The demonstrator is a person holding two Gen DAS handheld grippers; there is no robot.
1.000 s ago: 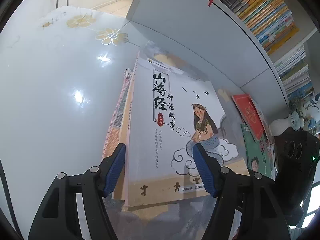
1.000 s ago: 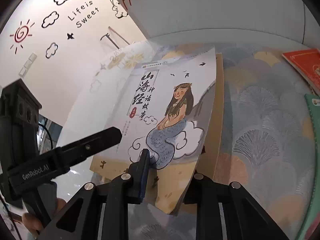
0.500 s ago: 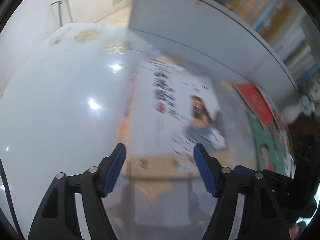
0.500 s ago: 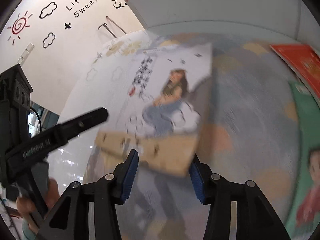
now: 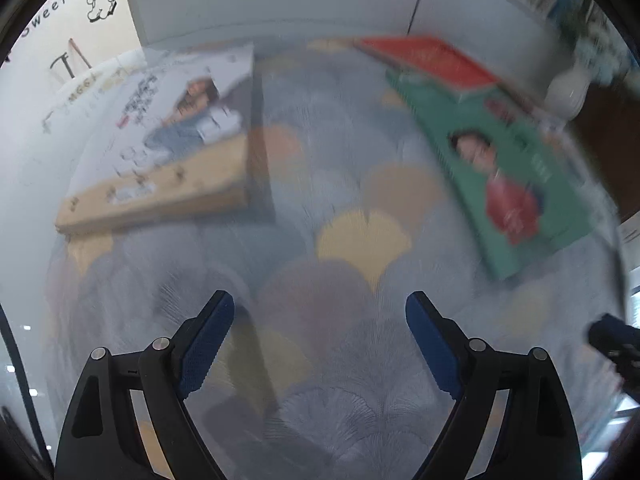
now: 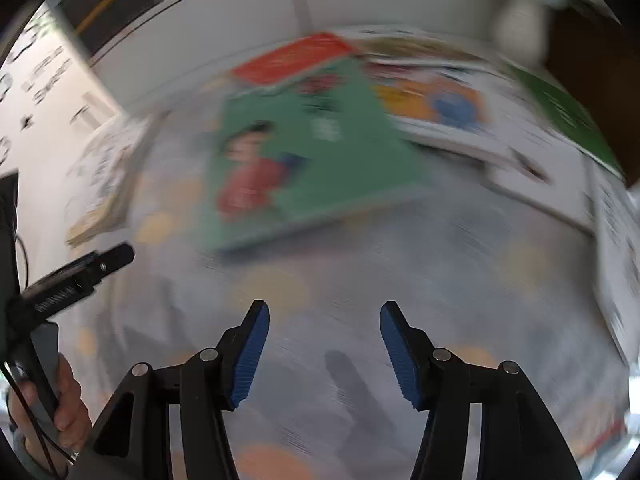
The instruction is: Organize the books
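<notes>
Left gripper [image 5: 320, 312]: jaws wide and just been opening, nothing between the blue pads, only the patterned cloth [image 5: 360, 240] below.
Right gripper [image 6: 324, 316]: jaws partly apart and just been opening, nothing between them; it hangs over bare cloth [image 6: 360, 280].
White book [image 5: 168, 128]: one, with a figure on the cover and a tan lower band, lying flat on the cloth at far left, free of both grippers; whether more books lie under it the blur hides.
Green book [image 5: 516, 168]: one, flat on the cloth at right, a child in red on its cover; in the right wrist view [image 6: 304, 160] it lies straight ahead of the jaws, apart from them.
Red book [image 5: 428, 60]: one, behind the green book and partly under it, near the white shelf wall [image 5: 280, 0].
Other books: at least two more to the right of the green one in the right wrist view, one with an orange and blue picture [image 6: 436, 108]; blur prevents a firm count.
Hand [image 6: 60, 400]: one, at lower left, gripping the left gripper's handle.
</notes>
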